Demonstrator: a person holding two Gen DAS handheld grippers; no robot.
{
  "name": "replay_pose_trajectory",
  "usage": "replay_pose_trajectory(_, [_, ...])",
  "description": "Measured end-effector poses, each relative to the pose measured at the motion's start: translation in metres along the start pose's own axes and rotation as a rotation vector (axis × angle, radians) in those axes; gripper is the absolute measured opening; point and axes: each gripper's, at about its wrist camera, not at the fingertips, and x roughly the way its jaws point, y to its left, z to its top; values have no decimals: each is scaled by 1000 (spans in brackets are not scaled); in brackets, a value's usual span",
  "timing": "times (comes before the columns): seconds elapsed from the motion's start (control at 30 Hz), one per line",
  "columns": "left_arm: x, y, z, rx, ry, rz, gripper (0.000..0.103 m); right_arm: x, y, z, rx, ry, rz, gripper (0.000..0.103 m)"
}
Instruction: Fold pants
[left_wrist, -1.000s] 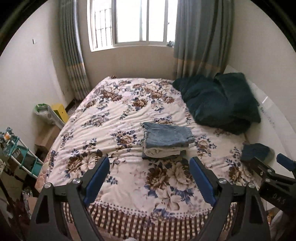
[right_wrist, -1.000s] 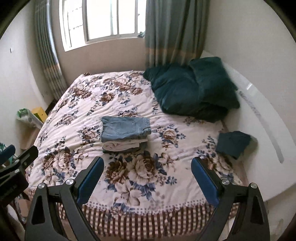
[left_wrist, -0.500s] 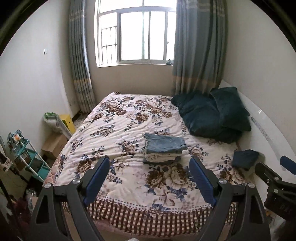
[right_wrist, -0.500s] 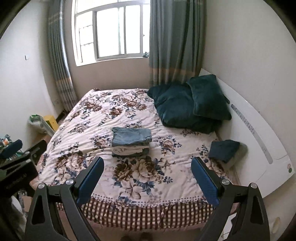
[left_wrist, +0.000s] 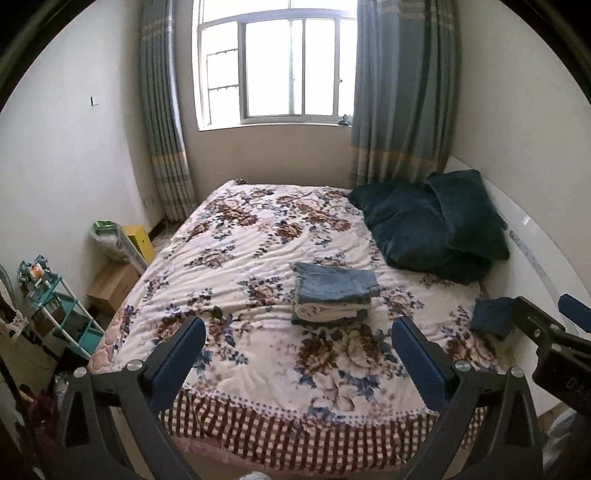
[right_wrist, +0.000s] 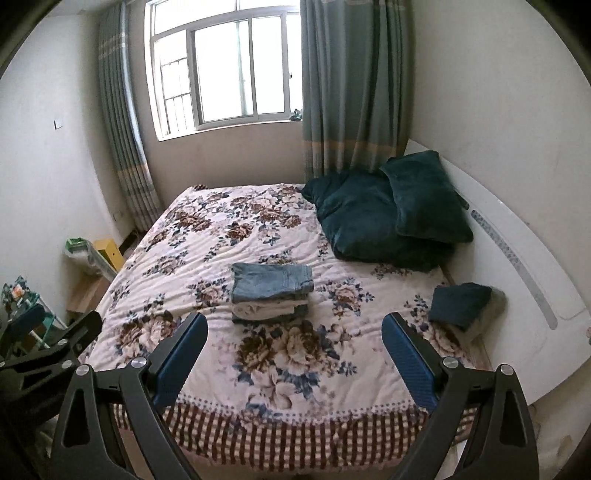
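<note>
A stack of folded pants (left_wrist: 334, 293) lies in the middle of the floral bed (left_wrist: 258, 236), blue jeans on top, a cream pair and a dark pair under them; it also shows in the right wrist view (right_wrist: 271, 293). My left gripper (left_wrist: 297, 363) is open and empty, held back beyond the bed's near edge, well apart from the stack. My right gripper (right_wrist: 293, 360) is open and empty too, equally far back. The right gripper's body (left_wrist: 554, 343) shows at the right of the left wrist view.
Dark teal pillows (left_wrist: 432, 229) lie at the headboard (right_wrist: 517, 258) on the right. A small dark folded cloth (right_wrist: 460, 304) lies at the bed's right edge. A teal shelf rack (left_wrist: 55, 310), boxes and a yellow case (left_wrist: 138, 240) stand on the floor at the left.
Both grippers have pulled back and up from the bed, so the stack looks smaller and farther and more of the room shows. Both stay open.
</note>
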Motion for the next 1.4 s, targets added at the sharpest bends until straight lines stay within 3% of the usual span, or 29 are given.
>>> replay_pose_trajectory(0.57, [74, 5, 16, 12, 44, 54, 103, 115, 23, 24, -13, 61, -71, 98])
replay_pose_trajectory(1.4, [77, 2, 20, 27, 31, 29, 103, 130, 20, 14, -15, 94, -69, 99])
